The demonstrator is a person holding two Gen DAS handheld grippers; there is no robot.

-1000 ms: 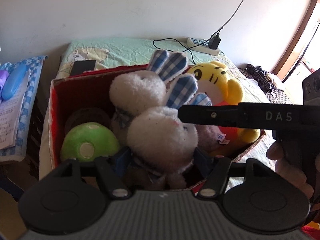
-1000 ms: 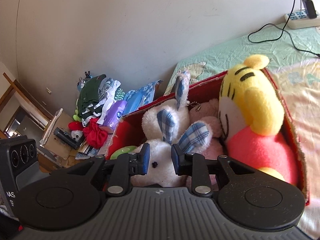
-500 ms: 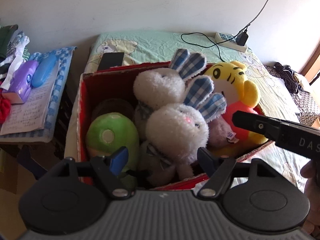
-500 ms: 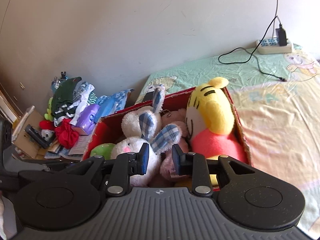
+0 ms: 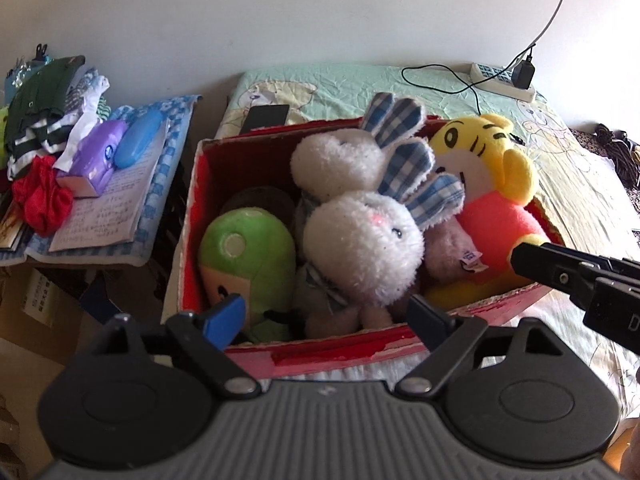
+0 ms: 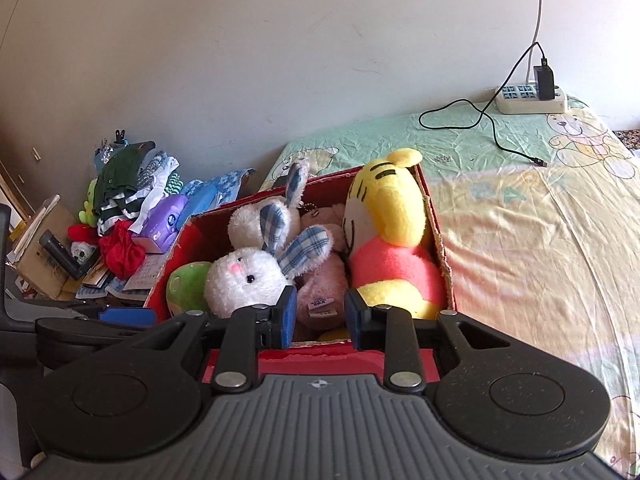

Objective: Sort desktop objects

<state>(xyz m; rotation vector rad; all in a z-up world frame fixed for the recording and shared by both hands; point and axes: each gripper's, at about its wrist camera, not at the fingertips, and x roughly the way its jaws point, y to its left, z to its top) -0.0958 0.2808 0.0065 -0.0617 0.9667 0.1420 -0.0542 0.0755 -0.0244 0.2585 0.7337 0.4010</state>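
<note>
A: Where do the toys stand?

B: All in the red box point(image 5: 320, 350) on the bed point(image 6: 540, 240). The front white rabbit point(image 5: 362, 250) leans on a second rabbit point(image 5: 334, 160) behind it, the green plush point(image 5: 248, 256) is to their left, the yellow tiger point(image 5: 486, 178) fills the right end, and a small pink plush point(image 6: 320, 282) sits low between rabbit and tiger.

A: And the grippers?

B: The left gripper point(image 5: 326, 318) hangs at the near rim, jaws wide and empty. The right gripper point(image 6: 320, 318) also holds nothing, its jaws narrower but parted, over the pink plush.

A: So the box looks packed. What makes the next step go well?

B: I judge it a tidy-up step. Keep both sets of jaws clear of the checked ears so nothing snags and tips out. If anything needs settling, press the front rabbit's body down, not its head; it sits high and loose. The clutter on the side table point(image 5: 100, 216) probably comes next.
</note>
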